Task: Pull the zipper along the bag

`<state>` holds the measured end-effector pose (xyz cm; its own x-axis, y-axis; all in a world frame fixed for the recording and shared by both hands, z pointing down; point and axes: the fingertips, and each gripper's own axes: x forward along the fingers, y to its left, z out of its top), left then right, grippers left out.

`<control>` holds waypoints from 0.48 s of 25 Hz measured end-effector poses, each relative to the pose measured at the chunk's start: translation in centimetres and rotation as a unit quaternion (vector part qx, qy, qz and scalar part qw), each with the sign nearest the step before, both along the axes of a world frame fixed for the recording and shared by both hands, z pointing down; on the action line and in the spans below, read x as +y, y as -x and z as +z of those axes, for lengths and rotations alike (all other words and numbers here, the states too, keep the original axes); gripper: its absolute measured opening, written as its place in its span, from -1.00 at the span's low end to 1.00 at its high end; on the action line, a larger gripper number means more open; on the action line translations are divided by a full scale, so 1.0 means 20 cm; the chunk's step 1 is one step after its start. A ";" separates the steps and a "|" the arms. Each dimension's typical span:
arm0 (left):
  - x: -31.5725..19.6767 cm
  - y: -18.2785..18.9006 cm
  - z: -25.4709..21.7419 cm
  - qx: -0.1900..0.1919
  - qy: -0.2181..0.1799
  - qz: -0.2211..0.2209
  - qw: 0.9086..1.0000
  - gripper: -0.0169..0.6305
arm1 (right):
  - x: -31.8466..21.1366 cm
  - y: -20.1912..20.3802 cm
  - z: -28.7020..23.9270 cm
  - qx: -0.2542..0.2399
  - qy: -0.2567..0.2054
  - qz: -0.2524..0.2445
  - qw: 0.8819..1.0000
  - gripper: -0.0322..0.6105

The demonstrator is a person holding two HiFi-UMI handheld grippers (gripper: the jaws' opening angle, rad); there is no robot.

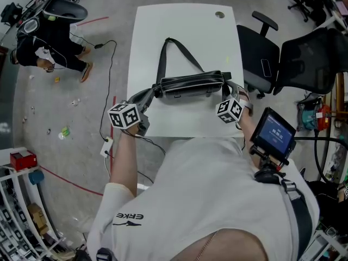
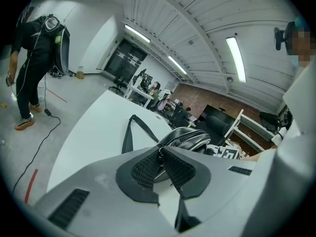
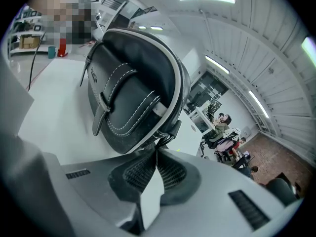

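Observation:
A black leather bag lies across the middle of the white table. Its strap loops toward the far side. My left gripper is at the bag's left end. In the left gripper view its pads meet on a small metal zipper pull, with the bag just beyond. My right gripper is at the bag's right end. In the right gripper view its jaws are pinched on a black tab at the end of the bag, which stands tilted up close to the camera.
Two black office chairs stand close to the table's right edge. A small screen on a mount sits by my right side. A person crouches on the floor at the far left, and a cable runs along the table's left side.

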<state>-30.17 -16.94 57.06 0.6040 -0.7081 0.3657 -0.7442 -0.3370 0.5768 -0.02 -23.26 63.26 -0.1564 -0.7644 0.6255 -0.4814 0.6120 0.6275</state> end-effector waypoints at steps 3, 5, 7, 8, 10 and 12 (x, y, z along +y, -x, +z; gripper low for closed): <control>0.01 0.03 -0.01 0.011 -0.004 -0.015 1.000 -0.88 | 0.04 0.01 0.06 0.002 0.019 -0.007 1.000 -0.88; 0.02 0.02 -0.02 0.018 -0.012 -0.019 1.000 -0.88 | 0.08 0.03 0.07 -0.004 0.013 -0.015 1.000 -0.88; 0.02 0.01 -0.03 0.012 -0.020 -0.020 1.000 -0.88 | 0.08 0.05 0.07 -0.003 0.015 -0.019 1.000 -0.88; 0.02 0.01 -0.02 0.010 -0.022 -0.022 0.999 -0.88 | 0.07 0.05 0.08 -0.002 0.018 -0.020 1.000 -0.88; 0.03 0.00 -0.01 0.013 -0.023 -0.029 0.999 -0.88 | 0.08 0.05 0.08 -0.002 0.020 -0.020 1.000 -0.88; 0.03 0.02 0.01 0.015 -0.024 -0.044 0.999 -0.88 | 0.08 0.05 0.08 -0.005 0.019 -0.021 1.000 -0.88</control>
